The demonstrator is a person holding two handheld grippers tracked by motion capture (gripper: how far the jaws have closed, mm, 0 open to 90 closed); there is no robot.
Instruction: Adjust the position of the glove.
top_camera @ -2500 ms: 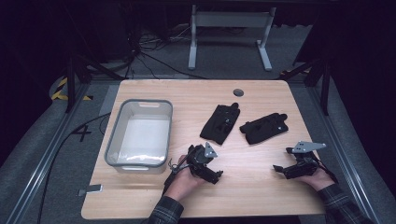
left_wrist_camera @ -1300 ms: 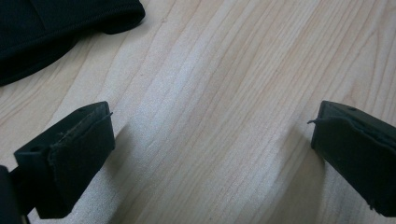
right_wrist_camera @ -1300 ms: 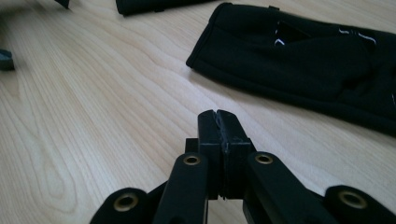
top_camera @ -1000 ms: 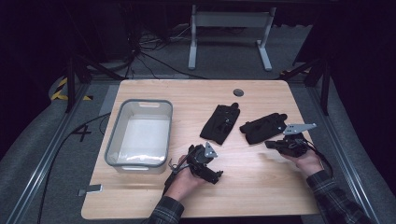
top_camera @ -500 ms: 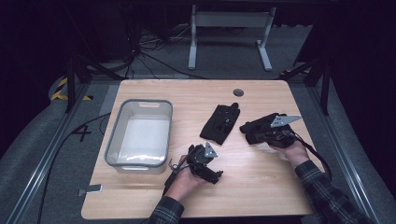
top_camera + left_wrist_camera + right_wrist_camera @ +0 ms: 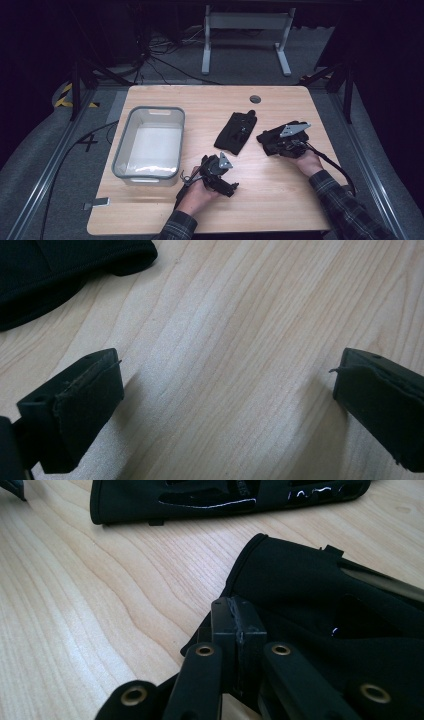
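Two black wrist braces lie on the wooden table (image 6: 280, 200). One brace (image 6: 236, 132) (image 6: 225, 495) is near the middle; its edge shows at the top left of the left gripper view (image 6: 60, 270). The other brace (image 6: 270, 136) (image 6: 310, 590) lies to its right. My right gripper (image 6: 272, 144) (image 6: 237, 617) is shut, its tips low over the near edge of that right brace, with nothing seen between the jaws. My left gripper (image 6: 222, 175) (image 6: 225, 390) rests open on bare wood in front of the middle brace.
A clear plastic bin (image 6: 122, 150) stands on the left part of the table, just left of my left hand. A round cable hole (image 6: 255, 99) sits near the far edge. Dark floor, cables and a metal stand lie beyond the table.
My right gripper has moved left and away from the table's front right area onto the right brace, staying shut. The left gripper has not moved.
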